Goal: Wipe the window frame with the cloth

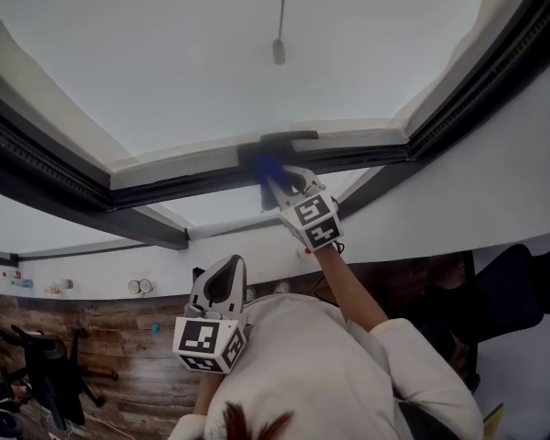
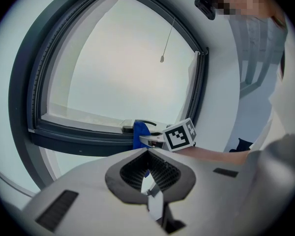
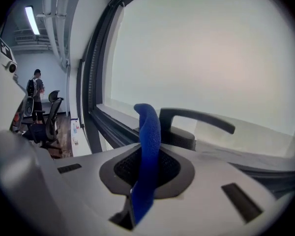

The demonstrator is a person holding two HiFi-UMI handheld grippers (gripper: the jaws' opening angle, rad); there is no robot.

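Observation:
My right gripper (image 1: 280, 183) is raised to the dark window frame (image 1: 179, 187) and is shut on a blue cloth (image 1: 267, 169). The cloth touches the frame just below the dark window handle (image 1: 285, 139). In the right gripper view the cloth (image 3: 148, 146) stands up between the jaws, in front of the handle (image 3: 196, 119) and the frame (image 3: 104, 128). My left gripper (image 1: 222, 280) hangs low near my chest, shut and holding nothing. From the left gripper view I see the cloth (image 2: 139, 132) and the right gripper (image 2: 155, 140) at the frame's lower rail (image 2: 78, 139).
A blind cord pull (image 1: 279, 50) hangs in front of the pane. Below the window are a white wall and a wooden floor with a dark office chair (image 1: 46, 374). Far off to the left stands a person (image 3: 35, 95) beside more chairs (image 3: 50, 119).

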